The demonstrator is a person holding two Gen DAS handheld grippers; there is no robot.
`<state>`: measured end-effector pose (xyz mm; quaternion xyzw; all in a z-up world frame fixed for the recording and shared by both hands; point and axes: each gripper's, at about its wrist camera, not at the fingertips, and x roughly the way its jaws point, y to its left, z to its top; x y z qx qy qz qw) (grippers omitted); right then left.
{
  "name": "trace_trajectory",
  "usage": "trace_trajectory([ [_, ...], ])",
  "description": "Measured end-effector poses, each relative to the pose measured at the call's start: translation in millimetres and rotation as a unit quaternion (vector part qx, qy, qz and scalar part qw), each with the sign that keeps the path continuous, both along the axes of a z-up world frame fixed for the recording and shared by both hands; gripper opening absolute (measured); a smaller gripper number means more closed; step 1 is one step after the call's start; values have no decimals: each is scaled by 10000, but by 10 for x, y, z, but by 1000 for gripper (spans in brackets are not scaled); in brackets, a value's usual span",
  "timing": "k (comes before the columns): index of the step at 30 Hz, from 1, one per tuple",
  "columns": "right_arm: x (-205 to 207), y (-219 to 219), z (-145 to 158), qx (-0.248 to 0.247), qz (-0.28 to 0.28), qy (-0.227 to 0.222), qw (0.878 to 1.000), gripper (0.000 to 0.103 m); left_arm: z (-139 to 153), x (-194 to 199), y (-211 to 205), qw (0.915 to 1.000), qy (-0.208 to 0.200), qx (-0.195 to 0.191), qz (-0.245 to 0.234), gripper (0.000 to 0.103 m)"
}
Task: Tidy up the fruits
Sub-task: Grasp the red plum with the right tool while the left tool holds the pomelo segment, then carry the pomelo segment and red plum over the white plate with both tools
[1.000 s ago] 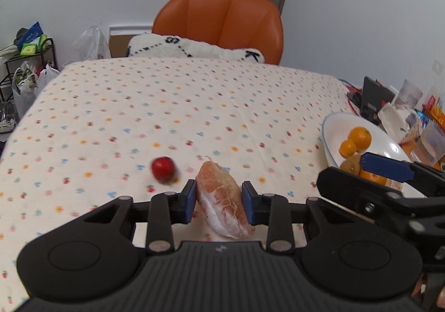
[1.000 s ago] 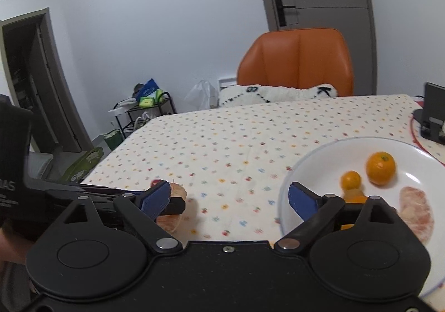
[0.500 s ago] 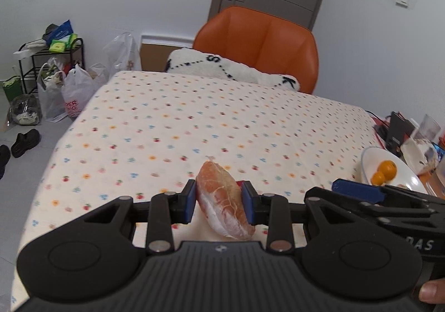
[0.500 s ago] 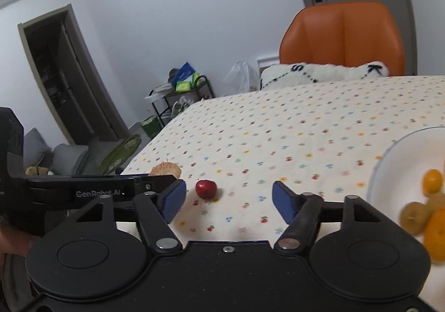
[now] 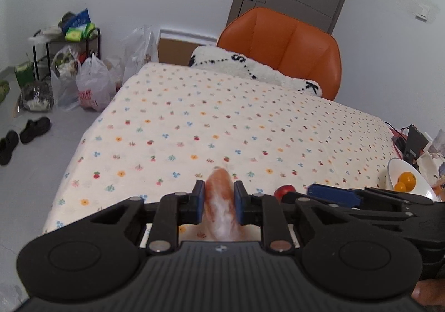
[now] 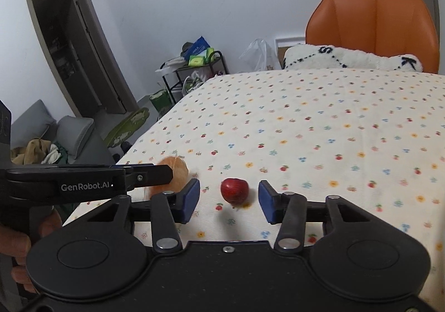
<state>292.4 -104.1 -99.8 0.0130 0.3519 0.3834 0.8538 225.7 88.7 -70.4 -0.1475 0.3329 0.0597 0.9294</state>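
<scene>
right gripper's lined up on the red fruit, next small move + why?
Probably ease the right gripper forward and down, then close. It is open, and the small red fruit sits on the tablecloth centred between its pads but slightly ahead. The left gripper is busy holding the peeled citrus segment.

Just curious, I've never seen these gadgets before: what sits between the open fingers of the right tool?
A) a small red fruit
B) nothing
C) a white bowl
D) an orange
A: the small red fruit lies on the tablecloth between the fingers of the open right tool.
</scene>
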Motion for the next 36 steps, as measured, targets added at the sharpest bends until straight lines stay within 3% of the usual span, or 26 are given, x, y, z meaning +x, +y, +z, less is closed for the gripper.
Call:
trace_trajectory([
  [8, -7, 192, -67, -281, 70, -71, 9996, 24, -68, 14, 61, 9999, 95, -60, 44, 19],
  [12, -55, 127, -27, -219, 73, -116, 9997, 23, -95, 5, 36, 9998, 176, -94, 26, 25],
  [17, -138, 27, 28, -217, 11, -201, 9996, 23, -134, -4, -76, 9996, 241, 111, -34, 41],
  [21, -181, -79, 53, -181, -96, -214, 9996, 23, -152, 4, -222, 9980, 280, 560, 11, 38],
  [25, -219, -221, 82, -109, -229, -221, 9994, 23, -149, -8, -231, 9981, 253, 566, 73, 33],
  [36, -342, -633, 230, 118, -647, -391, 9971, 23, 13, -71, -507, 9987, 26, 419, -276, 32],
])
